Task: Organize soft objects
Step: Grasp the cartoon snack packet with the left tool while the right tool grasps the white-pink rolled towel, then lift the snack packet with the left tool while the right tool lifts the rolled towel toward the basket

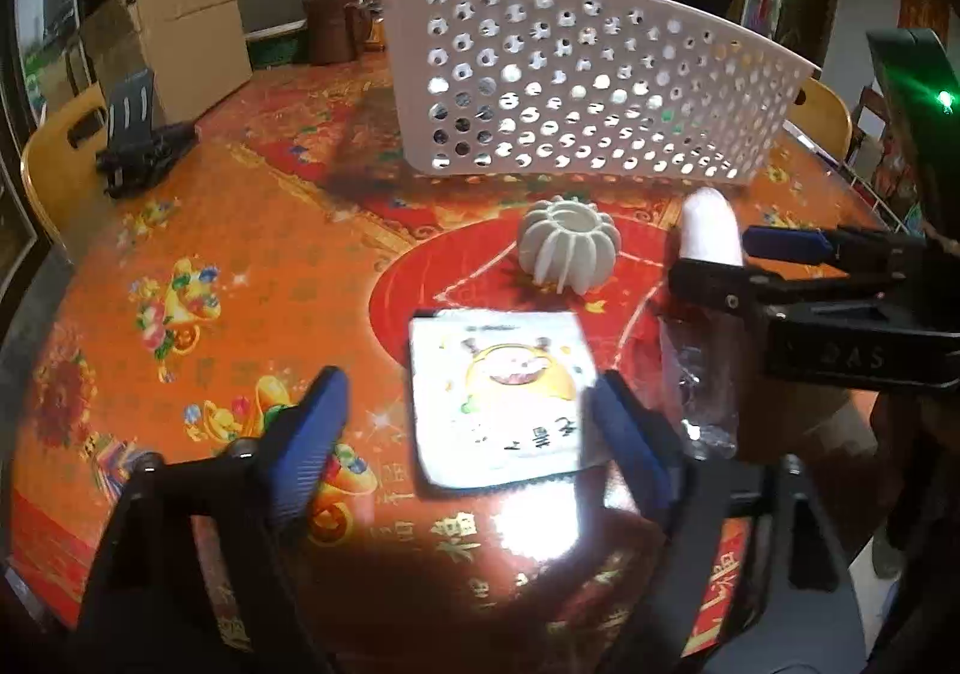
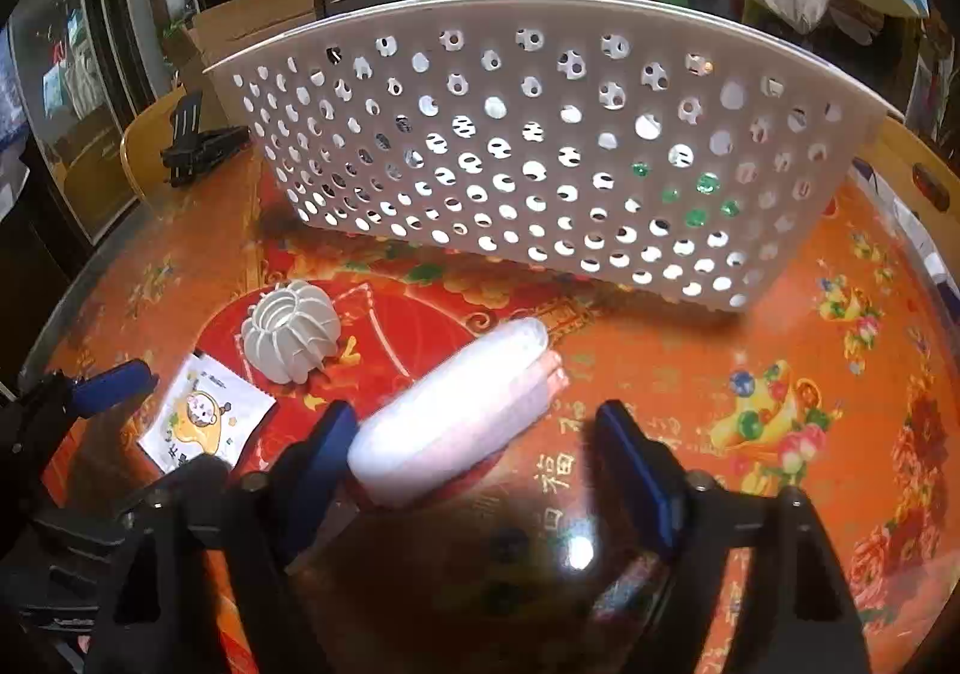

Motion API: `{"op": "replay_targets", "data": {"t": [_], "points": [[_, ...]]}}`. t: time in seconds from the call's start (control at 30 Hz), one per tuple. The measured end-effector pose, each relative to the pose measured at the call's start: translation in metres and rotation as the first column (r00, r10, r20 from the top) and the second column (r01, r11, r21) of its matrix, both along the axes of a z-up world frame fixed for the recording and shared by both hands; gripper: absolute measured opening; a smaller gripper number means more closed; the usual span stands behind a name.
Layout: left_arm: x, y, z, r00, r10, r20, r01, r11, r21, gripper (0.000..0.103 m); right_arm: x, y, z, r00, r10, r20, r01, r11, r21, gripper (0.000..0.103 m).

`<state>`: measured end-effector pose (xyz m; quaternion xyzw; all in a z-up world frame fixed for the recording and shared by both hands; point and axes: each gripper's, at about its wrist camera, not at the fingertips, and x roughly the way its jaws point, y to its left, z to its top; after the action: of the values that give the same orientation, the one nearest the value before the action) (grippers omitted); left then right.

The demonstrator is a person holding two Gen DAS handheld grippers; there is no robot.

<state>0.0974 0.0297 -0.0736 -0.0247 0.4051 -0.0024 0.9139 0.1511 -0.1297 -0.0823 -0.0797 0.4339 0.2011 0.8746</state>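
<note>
A white perforated basket (image 1: 576,86) stands at the back of the table; it also shows in the right wrist view (image 2: 540,146). A flat white packet with a cartoon print (image 1: 501,401) lies between the open fingers of my left gripper (image 1: 474,428), and it shows in the right wrist view (image 2: 204,416). A white ribbed ball (image 1: 567,245) (image 2: 291,335) lies behind it. A long white-pink wrapped roll (image 2: 456,410) lies between the open fingers of my right gripper (image 2: 474,464), close to the left finger; its tip shows in the left wrist view (image 1: 711,227). Nothing is gripped.
The table has a red-orange printed cloth (image 1: 240,266). A black phone stand (image 1: 135,140) sits at the far left. Cardboard boxes (image 1: 180,32), plastic drawers and bags stand behind the table. Wooden chair backs (image 1: 54,158) rise at the table's edges. A crumpled clear wrapper (image 1: 702,374) lies by the packet.
</note>
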Motion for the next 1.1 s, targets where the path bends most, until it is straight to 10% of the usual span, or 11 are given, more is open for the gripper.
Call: {"op": "replay_targets", "data": {"t": [0.23,0.47,1.1], "points": [[0.0,-0.011,0.003,0.999,-0.029,0.016,0.029,1.0,0.007,0.038,-0.002,-0.001,0.002,1.0,0.01,0.014,-0.01,1.0,-0.023,0.034],[-0.009,-0.014,0.006,0.996,-0.071,0.046,0.071,0.997,0.001,0.022,-0.006,-0.013,0.004,1.0,0.014,0.02,-0.014,1.0,0.005,0.03],[-0.027,0.01,0.03,0.993,-0.033,0.116,0.04,0.998,-0.052,0.021,-0.041,-0.065,0.04,0.991,0.024,0.134,-0.033,0.997,0.069,0.026]]}}
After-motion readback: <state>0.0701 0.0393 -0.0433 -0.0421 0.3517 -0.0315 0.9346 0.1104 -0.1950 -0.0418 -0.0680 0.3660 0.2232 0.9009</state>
